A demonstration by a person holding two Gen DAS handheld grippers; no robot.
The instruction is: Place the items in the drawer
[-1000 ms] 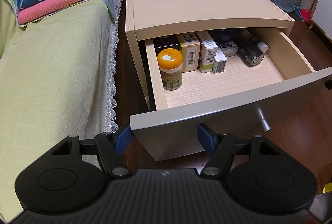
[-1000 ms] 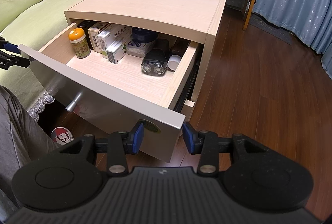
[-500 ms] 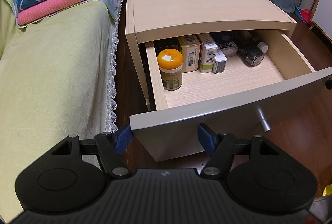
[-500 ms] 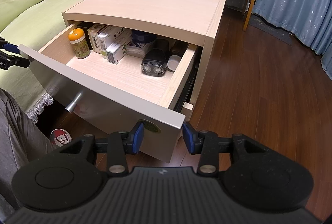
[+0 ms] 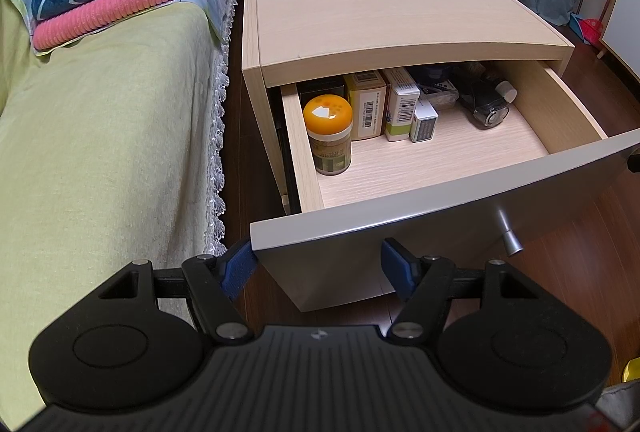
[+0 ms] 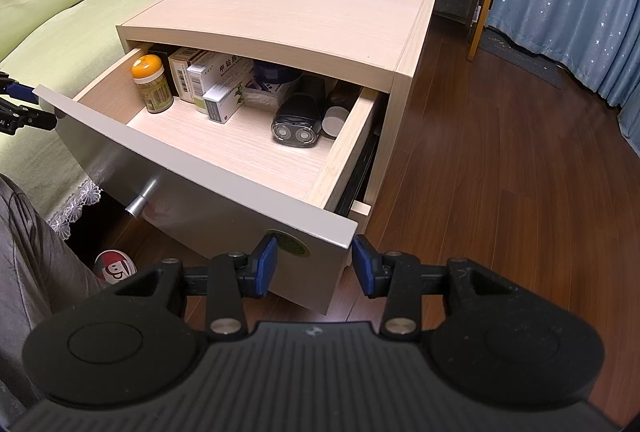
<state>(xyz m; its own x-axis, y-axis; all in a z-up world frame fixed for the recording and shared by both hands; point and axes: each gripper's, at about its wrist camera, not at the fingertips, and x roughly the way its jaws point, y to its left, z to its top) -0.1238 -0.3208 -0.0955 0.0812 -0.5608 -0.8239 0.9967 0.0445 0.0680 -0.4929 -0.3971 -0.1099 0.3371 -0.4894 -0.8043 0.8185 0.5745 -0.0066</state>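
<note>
Beside the green-covered bed (image 5: 100,136), your left wrist view shows the nightstand (image 5: 380,12) with its drawer (image 5: 420,200) pulled out, holding an orange-capped bottle (image 5: 329,136), medicine boxes (image 5: 394,104) and an electric shaver (image 5: 486,100). Your left gripper (image 5: 318,266) hangs released near the drawer's left front corner, holding nothing. From the right wrist view, your right gripper (image 6: 314,264) gapes empty at the right front corner.

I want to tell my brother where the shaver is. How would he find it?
Look in the open pale wooden drawer of the bedside cabinet. The black electric shaver lies flat near its right wall, apart from the upright boxes; only it has two round silver heads.
</note>
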